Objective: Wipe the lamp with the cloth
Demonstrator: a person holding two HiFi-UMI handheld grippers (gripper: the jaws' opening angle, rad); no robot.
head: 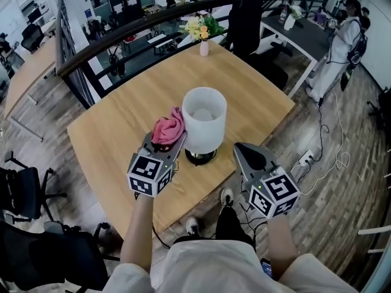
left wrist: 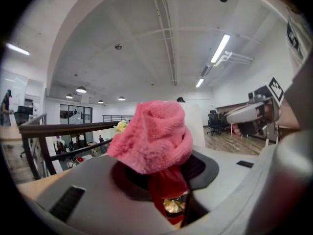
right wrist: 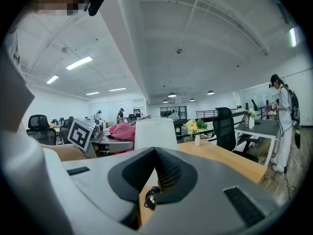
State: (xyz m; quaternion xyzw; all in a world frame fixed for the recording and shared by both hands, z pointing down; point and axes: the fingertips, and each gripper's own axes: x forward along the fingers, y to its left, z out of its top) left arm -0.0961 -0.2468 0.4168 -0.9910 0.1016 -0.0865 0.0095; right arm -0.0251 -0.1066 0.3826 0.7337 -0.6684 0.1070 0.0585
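A white lamp [head: 204, 118] with a round dark base stands near the middle of the wooden table [head: 122, 121]. A bunched pink cloth [head: 167, 129] sits in my left gripper [head: 164, 144], which is shut on it just left of the shade. From the left gripper view the cloth [left wrist: 155, 135] fills the jaws and the lamp shade [left wrist: 195, 122] shows pale behind it. My right gripper [head: 246, 153] is shut with nothing in it, to the right of the lamp base. In the right gripper view the lamp [right wrist: 155, 133] stands ahead, slightly left.
A small pink vase of flowers [head: 203, 32] stands at the table's far corner. Beyond it run a dark railing [head: 122, 35] and a black office chair [head: 245, 17]. A person in white [head: 339, 41] stands at the right by a grey desk. Cables lie on the floor at the right.
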